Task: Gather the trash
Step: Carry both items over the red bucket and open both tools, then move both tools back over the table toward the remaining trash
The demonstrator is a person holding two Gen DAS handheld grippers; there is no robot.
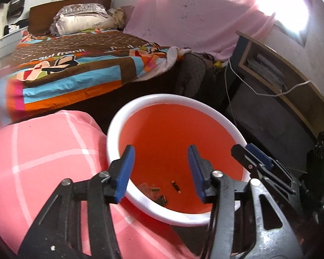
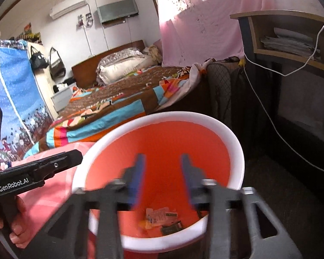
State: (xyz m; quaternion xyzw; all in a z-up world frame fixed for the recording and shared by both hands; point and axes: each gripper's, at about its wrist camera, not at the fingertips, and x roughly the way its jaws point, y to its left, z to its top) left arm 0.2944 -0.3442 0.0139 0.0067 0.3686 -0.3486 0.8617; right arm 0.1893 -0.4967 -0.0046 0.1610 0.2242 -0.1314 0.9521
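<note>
An orange bin with a white rim [image 1: 153, 99] stands on the floor; it also shows in the right wrist view [image 2: 226, 127]. Several small wrappers [image 1: 154, 191] lie on its bottom, clearer in the right wrist view [image 2: 162, 215]. My left gripper [image 1: 159, 170] is open and empty above the bin's mouth. My right gripper [image 2: 162, 177] is open and empty over the bin, blurred by motion. It shows at the right of the left wrist view [image 1: 257, 157], and the left gripper's body shows at the left of the right wrist view [image 2: 41, 168].
A pink checked blanket [image 1: 43, 161] lies left of the bin. A bed with a colourful quilt [image 1: 75, 64] is behind. A dark desk with a shelf [image 1: 280, 82] and a white cable [image 1: 231, 95] stand at the right. A pink curtain [image 1: 194, 15] hangs at the back.
</note>
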